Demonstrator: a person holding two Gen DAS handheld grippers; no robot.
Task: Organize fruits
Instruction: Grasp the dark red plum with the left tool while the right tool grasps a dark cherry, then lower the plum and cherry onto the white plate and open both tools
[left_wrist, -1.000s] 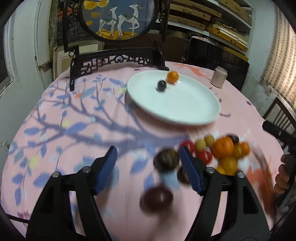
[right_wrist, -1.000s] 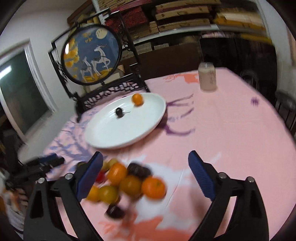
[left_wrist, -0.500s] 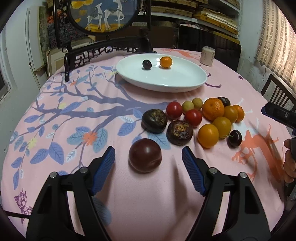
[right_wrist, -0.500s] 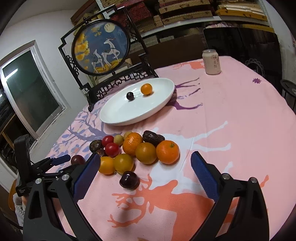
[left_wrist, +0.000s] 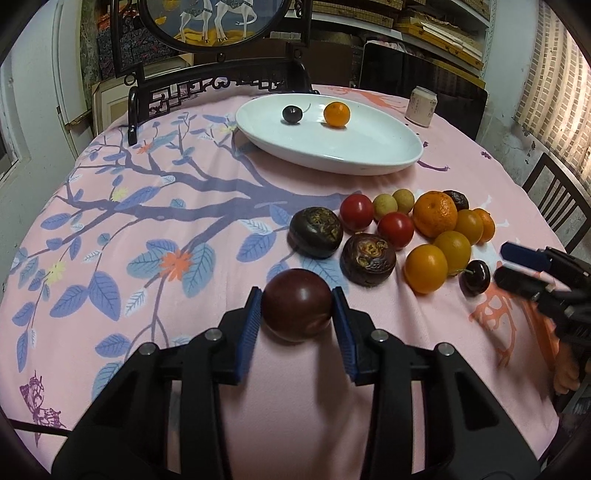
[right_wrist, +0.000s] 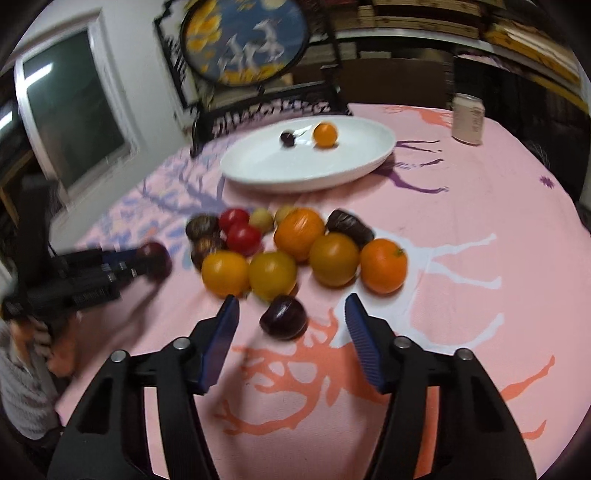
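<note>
One pale can (left_wrist: 422, 106), label unreadable, beyond white plate (left_wrist: 373, 162)

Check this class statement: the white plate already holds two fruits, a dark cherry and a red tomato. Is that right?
Not quite. The white plate holds two fruits, but beside the dark cherry lies a small orange fruit, not a red tomato. The left wrist view shows it clearly.

Drink can (left_wrist: 421, 107) upright on floral tablecloth (left_wrist: 147, 229); deer screen (left_wrist: 218, 22) behind.
</note>
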